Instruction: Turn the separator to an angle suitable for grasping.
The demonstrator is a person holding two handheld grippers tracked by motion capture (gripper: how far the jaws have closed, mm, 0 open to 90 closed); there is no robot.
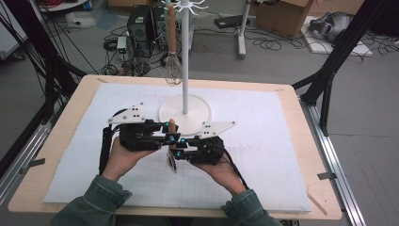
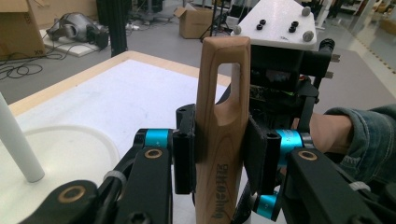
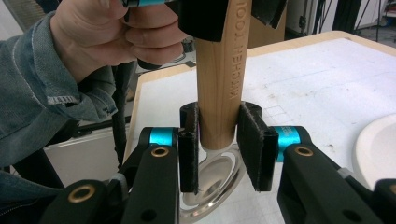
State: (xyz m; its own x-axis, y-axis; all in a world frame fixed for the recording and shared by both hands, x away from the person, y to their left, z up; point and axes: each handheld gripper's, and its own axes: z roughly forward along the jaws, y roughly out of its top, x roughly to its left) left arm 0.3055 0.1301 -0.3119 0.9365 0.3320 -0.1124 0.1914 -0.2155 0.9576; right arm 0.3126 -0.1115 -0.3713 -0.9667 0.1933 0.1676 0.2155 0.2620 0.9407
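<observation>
A wooden-handled utensil point(image 2: 222, 135) is held upright between the two grippers, just in front of the round base of a white hanging stand point(image 1: 185, 113) on the desk point(image 1: 282, 141). The fingers point(image 2: 184, 149) of the left gripper point(image 1: 165, 132) are pinched on the upper part of the handle, below a slot cut through its top end. That slot is left clear above the grip, probably so that it can be slipped over one of the hooks at the top of the stand.

The right gripper point(image 1: 181, 151) is set lower down, near the handle's bottom end, where a shiny metal head point(image 3: 212, 179) begins. In the right gripper view, its fingers point(image 3: 254, 144) stand at either side of the wood; the left one appears to touch it, while a narrow gap seems to remain at the other, so a firm hold cannot be confirmed. This looks like a handover, with the tool steadied at both ends so that it is kept vertical and cannot swing.

A whisk point(image 1: 172, 61) with a similar handle is already hung from the stand, which suggests the stand is meant to receive this utensil too. The white mat under the hands is otherwise bare.
</observation>
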